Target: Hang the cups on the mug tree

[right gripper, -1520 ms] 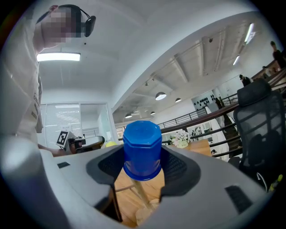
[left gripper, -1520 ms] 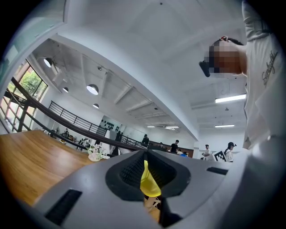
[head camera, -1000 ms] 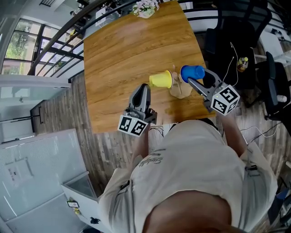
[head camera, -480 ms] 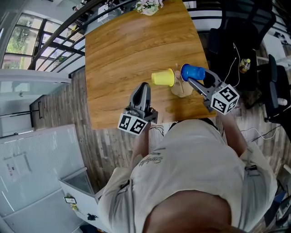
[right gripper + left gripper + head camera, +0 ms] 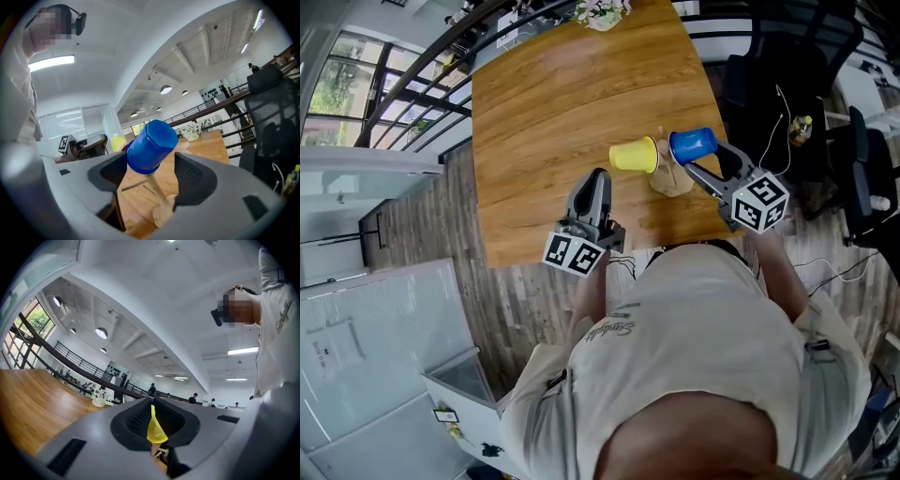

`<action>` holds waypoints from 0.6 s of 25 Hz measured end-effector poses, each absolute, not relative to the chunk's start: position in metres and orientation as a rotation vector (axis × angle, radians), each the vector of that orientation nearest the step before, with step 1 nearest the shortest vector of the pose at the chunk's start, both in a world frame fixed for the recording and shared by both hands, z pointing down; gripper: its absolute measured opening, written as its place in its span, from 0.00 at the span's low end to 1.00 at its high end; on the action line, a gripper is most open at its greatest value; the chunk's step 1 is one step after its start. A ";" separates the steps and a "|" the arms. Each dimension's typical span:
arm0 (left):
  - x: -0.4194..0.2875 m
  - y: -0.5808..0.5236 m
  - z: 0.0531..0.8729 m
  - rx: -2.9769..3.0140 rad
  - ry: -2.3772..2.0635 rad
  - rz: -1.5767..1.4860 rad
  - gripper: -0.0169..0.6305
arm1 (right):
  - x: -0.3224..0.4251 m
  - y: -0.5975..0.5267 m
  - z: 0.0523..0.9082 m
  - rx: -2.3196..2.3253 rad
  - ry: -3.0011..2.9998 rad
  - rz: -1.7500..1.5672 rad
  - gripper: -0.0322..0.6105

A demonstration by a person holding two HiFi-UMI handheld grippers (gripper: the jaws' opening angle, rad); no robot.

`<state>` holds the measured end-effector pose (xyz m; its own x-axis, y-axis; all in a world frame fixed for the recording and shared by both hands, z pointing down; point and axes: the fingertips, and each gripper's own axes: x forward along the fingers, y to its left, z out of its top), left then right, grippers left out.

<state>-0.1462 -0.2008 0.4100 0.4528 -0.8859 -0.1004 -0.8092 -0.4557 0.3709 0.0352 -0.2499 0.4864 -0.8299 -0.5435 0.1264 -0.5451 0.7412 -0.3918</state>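
Note:
On the wooden table (image 5: 546, 112) stands a small wooden mug tree (image 5: 672, 181). A yellow cup (image 5: 633, 155) hangs on its left side and a blue cup (image 5: 693, 144) on its right, bottom end toward me. My right gripper (image 5: 704, 157) reaches in from the right; its jaws have just been opening and stand open on either side of the blue cup (image 5: 151, 146), with a gap at the right jaw. My left gripper (image 5: 596, 178) is shut and holds nothing, near the table's front edge. Through its slit a strip of the yellow cup (image 5: 153, 428) shows.
A pot of flowers (image 5: 602, 14) stands at the table's far edge. Black office chairs (image 5: 787, 84) are close to the table's right side. A railing (image 5: 422, 66) runs past the far left corner. The mug tree's base (image 5: 164, 213) sits near the table's front right corner.
The right gripper's jaws have spread wider around the blue cup, which stays hung on the tree. The left gripper has kept still.

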 end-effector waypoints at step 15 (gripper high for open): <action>-0.144 -0.190 0.422 2.441 -1.401 -0.314 0.08 | 0.044 -0.215 0.506 0.995 -2.775 0.561 0.40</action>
